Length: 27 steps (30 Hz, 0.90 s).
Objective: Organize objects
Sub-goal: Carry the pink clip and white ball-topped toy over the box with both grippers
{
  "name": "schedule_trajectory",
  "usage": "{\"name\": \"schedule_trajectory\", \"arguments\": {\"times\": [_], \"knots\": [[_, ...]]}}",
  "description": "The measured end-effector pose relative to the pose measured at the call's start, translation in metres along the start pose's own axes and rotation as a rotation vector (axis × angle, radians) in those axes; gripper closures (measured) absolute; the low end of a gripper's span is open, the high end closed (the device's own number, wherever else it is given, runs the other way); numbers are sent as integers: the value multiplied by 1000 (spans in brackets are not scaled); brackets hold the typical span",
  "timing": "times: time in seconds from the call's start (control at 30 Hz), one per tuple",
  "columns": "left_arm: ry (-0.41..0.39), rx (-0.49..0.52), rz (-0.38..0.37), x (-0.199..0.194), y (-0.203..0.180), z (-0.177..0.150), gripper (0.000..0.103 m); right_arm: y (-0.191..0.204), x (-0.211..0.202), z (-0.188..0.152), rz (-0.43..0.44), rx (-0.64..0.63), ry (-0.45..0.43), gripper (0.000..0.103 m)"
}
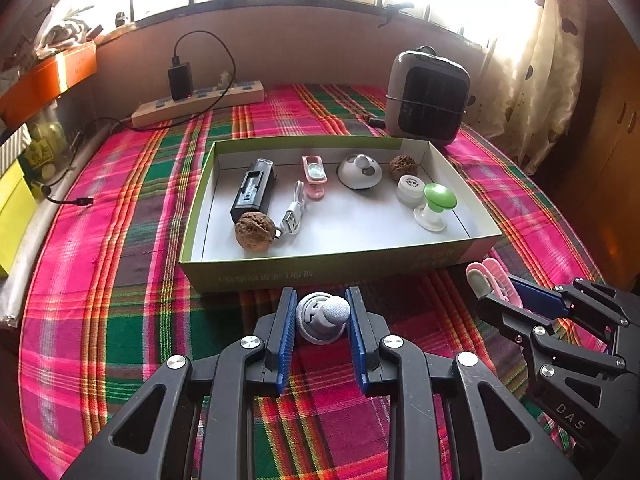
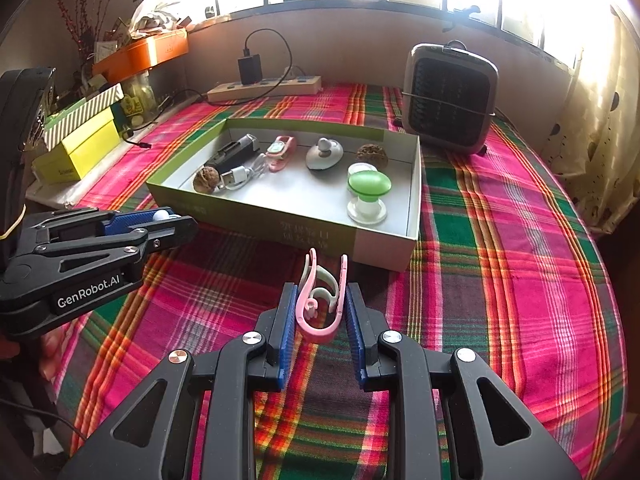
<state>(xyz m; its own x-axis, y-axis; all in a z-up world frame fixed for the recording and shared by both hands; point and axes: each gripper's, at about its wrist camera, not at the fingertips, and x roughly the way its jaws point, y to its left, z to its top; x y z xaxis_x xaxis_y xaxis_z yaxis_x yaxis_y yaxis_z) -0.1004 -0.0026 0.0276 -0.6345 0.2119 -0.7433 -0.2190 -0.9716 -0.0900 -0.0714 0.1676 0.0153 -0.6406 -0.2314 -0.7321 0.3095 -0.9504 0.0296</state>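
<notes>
The pink clip (image 2: 320, 304) sits pinched between the blue pads of the right gripper (image 2: 321, 300), its open prongs pointing up toward the box, its looped end low between the jaws above the plaid cloth (image 2: 520, 280). The jaws are drawn in tight on it, both pads pressing its sides. Over in the left wrist view, the grey knob (image 1: 322, 316), a round disc with a textured stub on top, is squeezed between the left gripper (image 1: 322, 312) pads, jaws partly closed to its width. Both tools hover just in front of the near wall of the shallow green box (image 1: 320, 268), tilted downward, the right one just beside the left.

Inside the box: a walnut (image 1: 255, 234) at the near left, touching a black rectangular device (image 1: 254, 190) and a white USB cable (image 1: 294, 212). Farther back lie a pink gadget (image 1: 315, 176), a grey dome (image 1: 360, 172) and a second walnut (image 1: 403, 166). A green-topped suction knob (image 1: 434, 208) stands at the right, a white round cap (image 1: 410, 190) just behind it.

Beyond the box stand a small heater (image 1: 428, 96) and a power strip (image 1: 200, 102).
</notes>
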Motion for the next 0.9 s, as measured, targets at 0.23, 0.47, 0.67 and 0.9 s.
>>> {"name": "schedule_trajectory", "arguments": {"times": [0.23,0.47,0.67,0.9], "knots": [[-17,-2,-14,-6,0,8,81,-2,-6,13,19,1,-29,79],[-28,-2,-15,-6,-1,19,81,-4,-8,30,32,-11,-59,79],[-34,-7,-23,-2,0,28,81,-9,3,47,72,-15,-51,79],[-30,-16,-12,10,4,38,81,-12,22,66,100,-37,-30,79]]}}
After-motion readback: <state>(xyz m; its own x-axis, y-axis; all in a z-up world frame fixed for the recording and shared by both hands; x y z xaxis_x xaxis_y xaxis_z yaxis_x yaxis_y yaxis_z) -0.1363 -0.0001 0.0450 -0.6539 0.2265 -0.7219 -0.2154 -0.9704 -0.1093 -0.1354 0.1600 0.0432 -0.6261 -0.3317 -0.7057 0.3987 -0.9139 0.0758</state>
